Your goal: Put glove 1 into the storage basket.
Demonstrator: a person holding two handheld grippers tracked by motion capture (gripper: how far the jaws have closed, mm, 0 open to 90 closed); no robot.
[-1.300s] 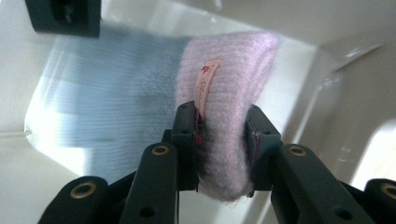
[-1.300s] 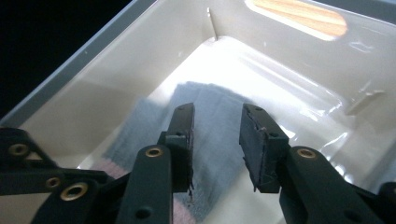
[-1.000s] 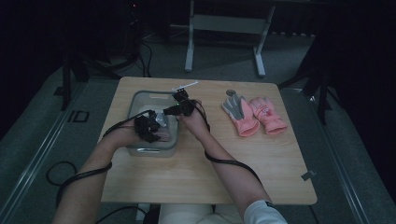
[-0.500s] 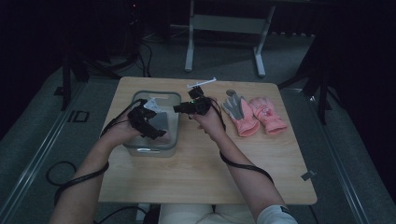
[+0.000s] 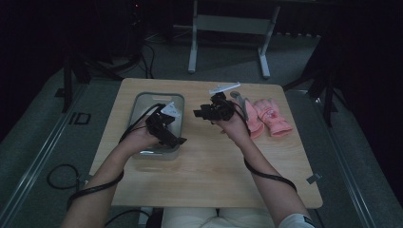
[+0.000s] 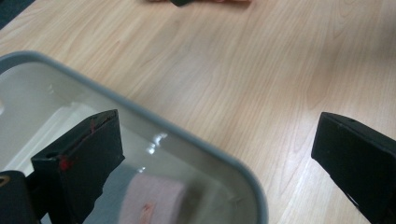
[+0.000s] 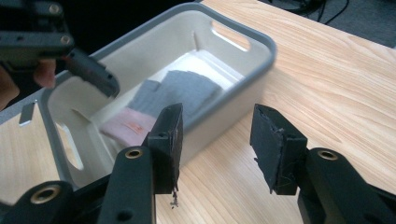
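A grey bin (image 5: 142, 97) stands at the table's left with a grey glove (image 7: 187, 93) lying in it, pink cuff (image 6: 152, 205) toward the near end. My left gripper (image 5: 173, 138) hovers over the bin's right rim (image 6: 187, 140). Its jaws have just been opening and now stand wide open with nothing between them. My right gripper (image 5: 202, 113) hangs over the middle of the table, pointing back at the bin (image 7: 243, 32). Its jaws have also just been opening and hold nothing. One left finger (image 7: 88, 70) shows above the bin.
A pair of pink gloves (image 5: 271, 116) lies at the table's back right, with another grey glove (image 5: 240, 100) beside them, just past my right hand. Bare wood (image 5: 209, 166) stretches across the table's front half.
My right gripper has pulled away from the bin, rightward to the middle of the table. The left gripper has shifted to the bin's right rim and its jaws have spread.
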